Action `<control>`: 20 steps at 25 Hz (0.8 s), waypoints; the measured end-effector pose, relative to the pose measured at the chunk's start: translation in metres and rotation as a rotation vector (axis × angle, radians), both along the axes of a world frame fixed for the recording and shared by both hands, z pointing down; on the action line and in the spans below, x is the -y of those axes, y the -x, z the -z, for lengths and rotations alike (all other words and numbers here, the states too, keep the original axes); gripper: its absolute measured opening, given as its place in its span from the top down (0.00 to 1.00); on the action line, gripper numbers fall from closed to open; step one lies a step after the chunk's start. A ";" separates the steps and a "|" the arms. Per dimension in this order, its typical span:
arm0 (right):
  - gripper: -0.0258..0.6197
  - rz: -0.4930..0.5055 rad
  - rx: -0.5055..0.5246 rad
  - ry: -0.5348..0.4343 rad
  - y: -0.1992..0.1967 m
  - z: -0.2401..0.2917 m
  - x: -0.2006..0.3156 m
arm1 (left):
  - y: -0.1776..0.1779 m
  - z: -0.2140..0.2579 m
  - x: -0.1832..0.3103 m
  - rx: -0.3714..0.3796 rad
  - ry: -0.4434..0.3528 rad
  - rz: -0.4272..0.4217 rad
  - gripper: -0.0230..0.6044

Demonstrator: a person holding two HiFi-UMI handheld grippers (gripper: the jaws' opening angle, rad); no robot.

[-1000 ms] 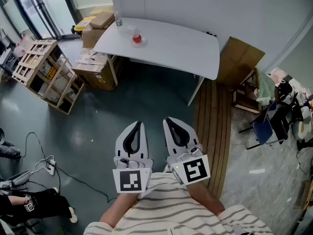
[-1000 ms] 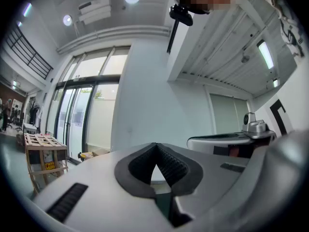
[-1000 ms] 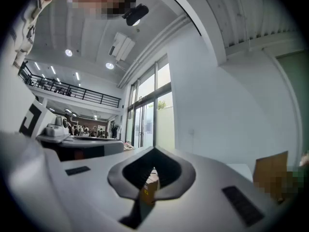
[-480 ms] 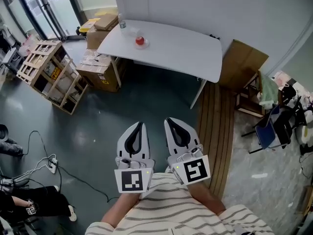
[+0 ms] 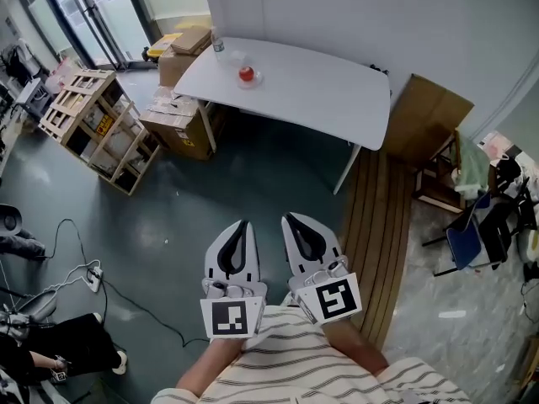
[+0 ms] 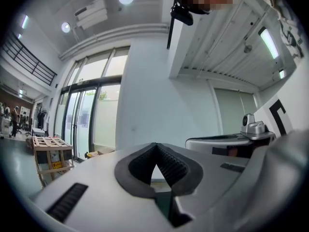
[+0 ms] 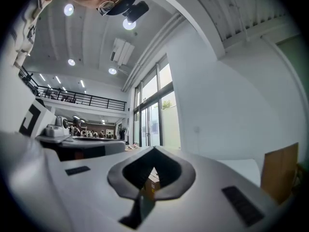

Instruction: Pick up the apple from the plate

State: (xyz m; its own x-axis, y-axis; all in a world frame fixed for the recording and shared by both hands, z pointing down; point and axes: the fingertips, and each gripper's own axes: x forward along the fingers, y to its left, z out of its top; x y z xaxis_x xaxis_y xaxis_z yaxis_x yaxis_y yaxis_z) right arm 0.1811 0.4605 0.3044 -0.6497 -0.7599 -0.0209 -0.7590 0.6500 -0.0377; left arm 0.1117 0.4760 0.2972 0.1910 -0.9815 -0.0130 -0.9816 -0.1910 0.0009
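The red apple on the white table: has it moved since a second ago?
No. The red apple still sits on its clear plate, beside the plastic bottle near the same corner of the white table.

I see a red apple (image 5: 246,74) on a white desk (image 5: 320,91). My left hand-held gripper (image 5: 242,224) and right hand-held gripper (image 5: 289,218) are white with black pads (image 5: 232,255) and black-and-white marker cubes (image 5: 230,318). My shirt (image 5: 286,362) is cream with dark stripes. The floor (image 5: 168,200) is dark teal.
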 end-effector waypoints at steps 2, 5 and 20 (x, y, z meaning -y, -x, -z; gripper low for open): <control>0.96 0.010 0.001 0.008 0.001 -0.004 0.004 | 0.001 -0.004 0.005 -0.003 0.011 0.007 0.96; 0.96 0.015 -0.007 0.009 0.004 -0.008 0.017 | 0.004 -0.011 0.019 -0.011 0.023 0.013 0.96; 0.96 -0.031 -0.039 0.008 0.080 -0.010 0.173 | 0.080 -0.012 0.180 -0.032 -0.008 -0.045 0.96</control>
State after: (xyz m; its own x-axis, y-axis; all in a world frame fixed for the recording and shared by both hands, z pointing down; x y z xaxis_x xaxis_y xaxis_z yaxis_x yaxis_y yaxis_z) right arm 0.1012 0.2874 0.3148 -0.6259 -0.7798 0.0101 -0.7799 0.6258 -0.0128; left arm 0.0316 0.2957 0.3092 0.2343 -0.9718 -0.0278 -0.9715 -0.2351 0.0301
